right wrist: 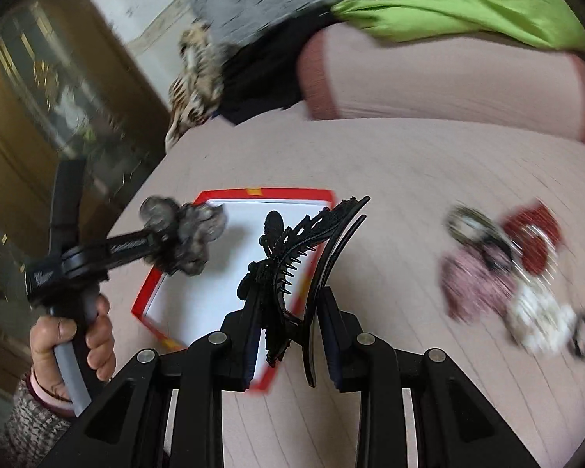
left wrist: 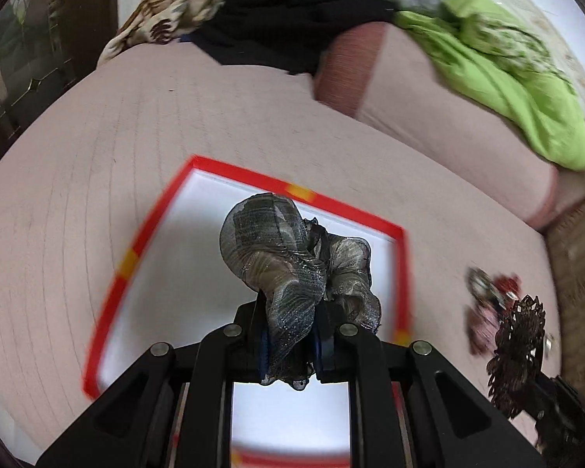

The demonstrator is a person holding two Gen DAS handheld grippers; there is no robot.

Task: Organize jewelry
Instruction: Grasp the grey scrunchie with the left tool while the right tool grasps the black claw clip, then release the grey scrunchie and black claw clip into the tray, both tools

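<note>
Both hands are carrying hair pieces toward the red-rimmed box point(left wrist: 403, 257) lying on the pink bed point(left wrist: 97, 148). The left tool point(left wrist: 290, 355) is clamped on a shimmery grey scrunchie point(left wrist: 292, 257), which hangs above the box's white floor; the right tool point(right wrist: 288, 335) grips a black hair claw point(right wrist: 292, 257) by its base, just over the box's near rim. To do this step well, each piece should probably be lowered well inside the rim before the jaws part, the springy claw laid flat so it does not snag or tip out. Only the right wrist view shows the person's hand point(right wrist: 74, 335) on the left tool's handle and, blurred, the remaining pile of accessories point(right wrist: 511, 269) well to the side; the left wrist view alone shows the scrunchie squarely over the box.
</note>
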